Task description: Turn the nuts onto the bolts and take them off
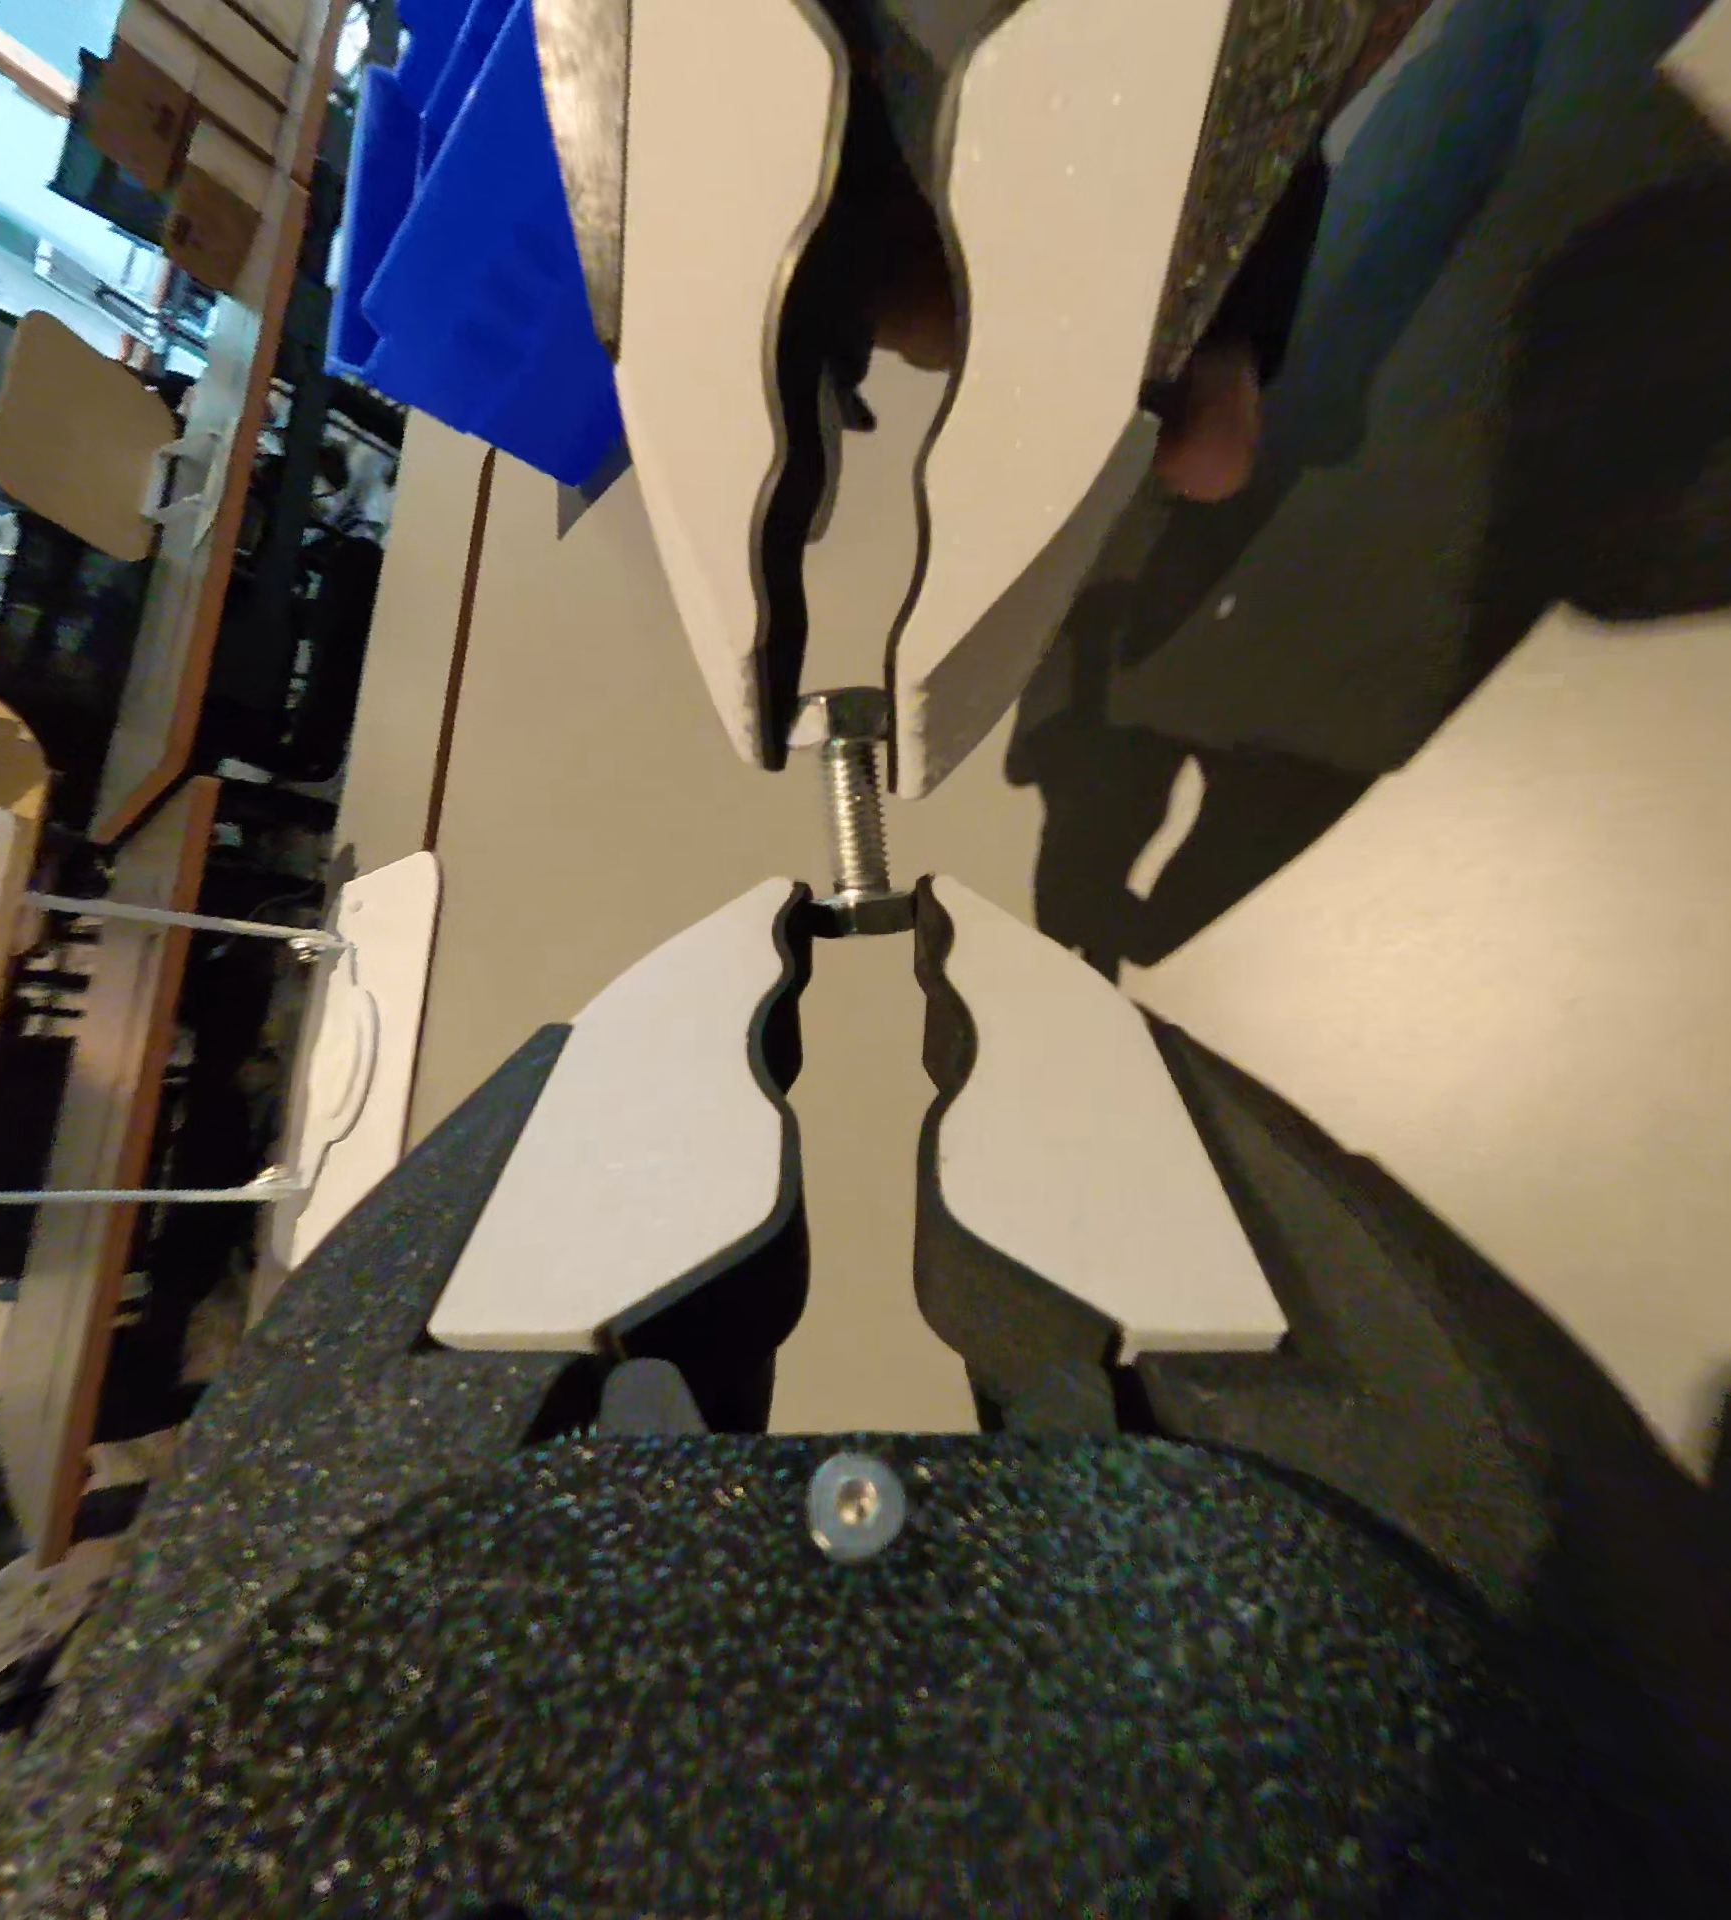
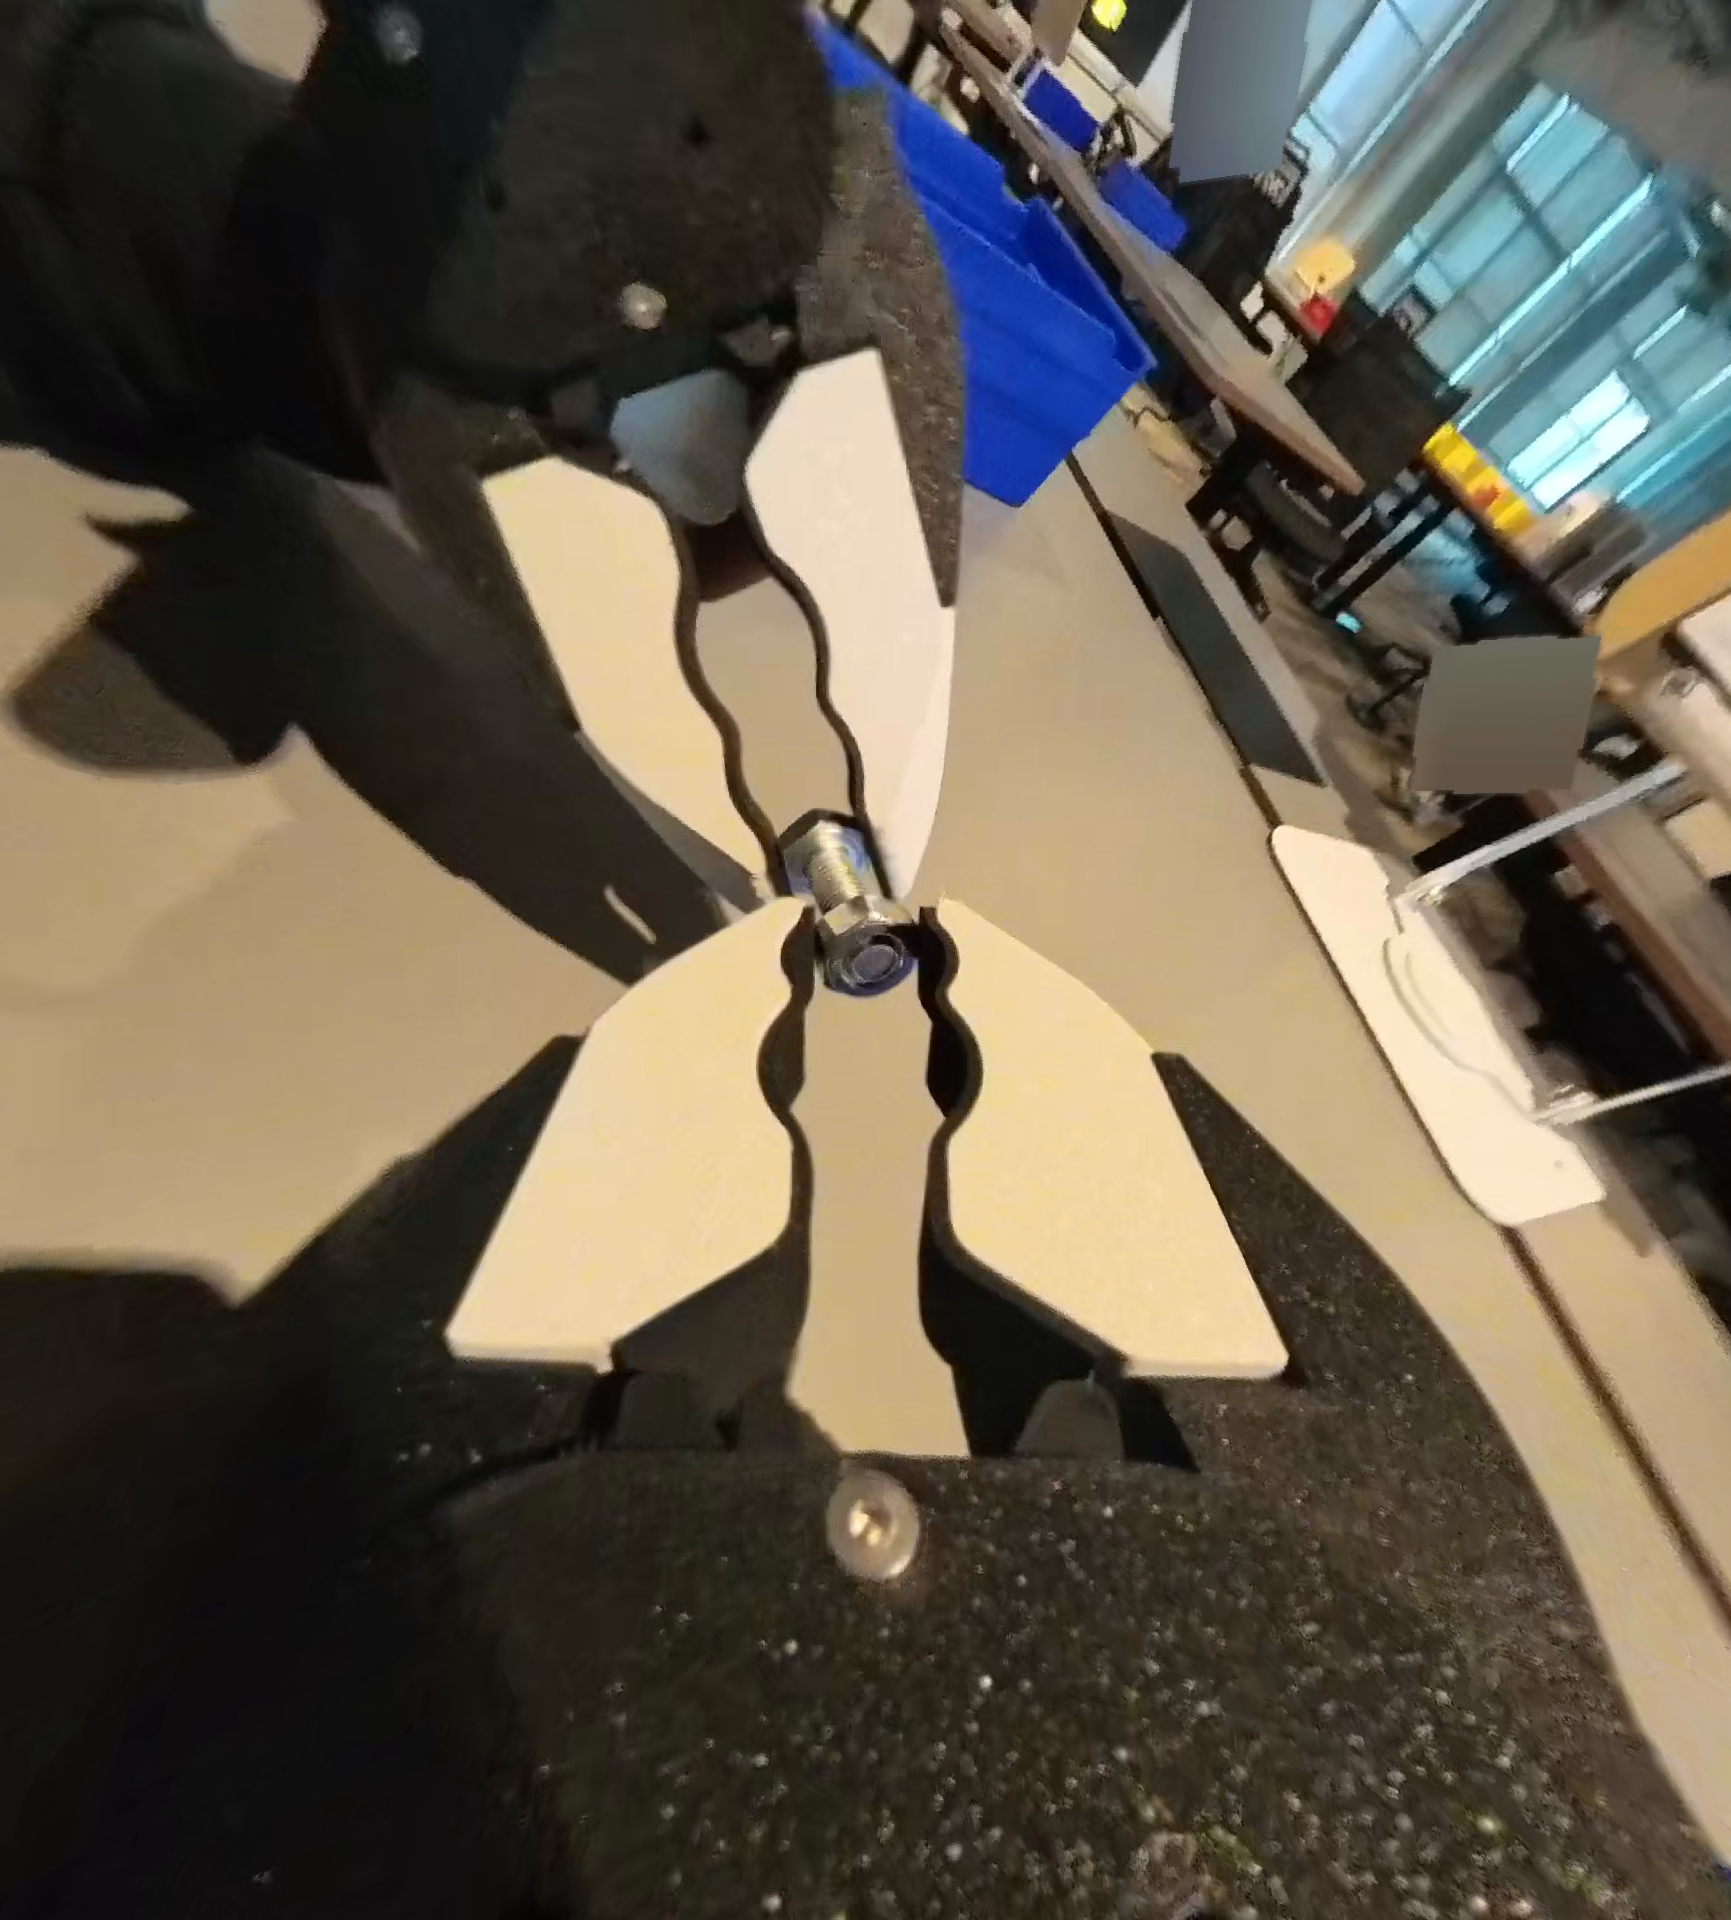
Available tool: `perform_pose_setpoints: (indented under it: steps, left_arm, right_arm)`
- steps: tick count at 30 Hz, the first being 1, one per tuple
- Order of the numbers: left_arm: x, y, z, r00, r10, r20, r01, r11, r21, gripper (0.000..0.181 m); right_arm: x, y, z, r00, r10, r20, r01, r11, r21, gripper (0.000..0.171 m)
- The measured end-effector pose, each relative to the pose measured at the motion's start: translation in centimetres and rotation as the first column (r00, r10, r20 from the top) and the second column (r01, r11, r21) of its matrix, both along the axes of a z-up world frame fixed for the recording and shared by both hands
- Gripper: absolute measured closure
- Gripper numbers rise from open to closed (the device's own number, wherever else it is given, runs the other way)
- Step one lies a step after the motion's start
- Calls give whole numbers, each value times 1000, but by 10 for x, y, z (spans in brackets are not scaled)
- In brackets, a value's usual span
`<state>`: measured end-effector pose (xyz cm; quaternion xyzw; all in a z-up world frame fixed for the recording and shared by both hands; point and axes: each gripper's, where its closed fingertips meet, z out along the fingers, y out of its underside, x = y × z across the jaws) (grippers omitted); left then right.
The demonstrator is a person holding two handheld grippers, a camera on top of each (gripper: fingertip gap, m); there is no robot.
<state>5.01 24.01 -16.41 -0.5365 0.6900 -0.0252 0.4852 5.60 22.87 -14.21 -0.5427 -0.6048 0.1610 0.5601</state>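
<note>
A silver bolt [image 1: 853,821] is held in the air between my two grippers, above the beige table [image 1: 1360,987]. My left gripper [image 1: 861,899] is shut on the hex head at the bolt's near end. My right gripper [image 1: 840,748] comes in from the opposite side and is shut on the hex nut [image 1: 845,715] at the other end. In the right wrist view my right gripper [image 2: 866,925] pinches the nut [image 2: 866,961], which has a blue insert and faces the camera. The bolt's thread [image 2: 835,883] runs on into the left gripper [image 2: 830,862] behind it.
Blue bins [image 1: 487,312] stand at the table's far side and also show in the right wrist view [image 2: 1027,343]. A white bracket [image 2: 1412,1018] with thin rods is fixed at the table edge. More benches and shelves lie beyond. A person's fingers [image 1: 1209,447] hold the right gripper. Both grippers' tips are close together, under 4 cm apart.
</note>
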Motion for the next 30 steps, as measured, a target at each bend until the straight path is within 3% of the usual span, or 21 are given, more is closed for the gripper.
perform_pose_setpoints:
  steps: [5, 8, 10, 12, 14, 17, 20, 24, 30]
  left_arm:
    - [-6, 13, 10, 993, 97, -71, -78, 969, 235, 162]
    - [-4, 14, 16, 992, 113, -63, -91, 956, 280, 162]
    - [-2, 13, 16, 993, 109, -37, -97, 965, 245, 162]
    - [-3, 13, 17, 994, 106, -13, -101, 972, 210, 162]
    - [-2, 9, 18, 996, 75, 39, -79, 989, 125, 162]
    - [-3, 7, 19, 995, 54, 87, -58, 998, 39, 163]
    - [-4, 6, 18, 995, 40, 92, -41, 999, 10, 163]
    - [-1, 2, 13, 998, 15, 62, -16, 1000, 13, 163]
    - [3, -2, 11, 1000, -9, 24, 7, 998, 64, 162]
  right_arm:
    - [-3, 9, 5, 975, -107, -194, 26, 926, -377, 153]
    - [-4, 8, 11, 925, -110, -363, -144, 783, -606, 152]
    - [-1, 10, 18, 886, -116, -450, -248, 701, -669, 140]
    - [6, 13, 25, 873, -102, -477, -262, 727, -635, 131]
    - [12, 14, 29, 900, -50, -433, -206, 827, -523, 131]
    - [19, 12, 26, 967, 17, -255, -82, 965, -248, 132]
    - [17, 5, 20, 994, 40, -105, -44, 999, -28, 133]
    - [9, -3, 18, 994, 69, -90, -70, 997, -10, 135]
    - [4, -2, 4, 998, 53, -46, -56, 996, -67, 152]
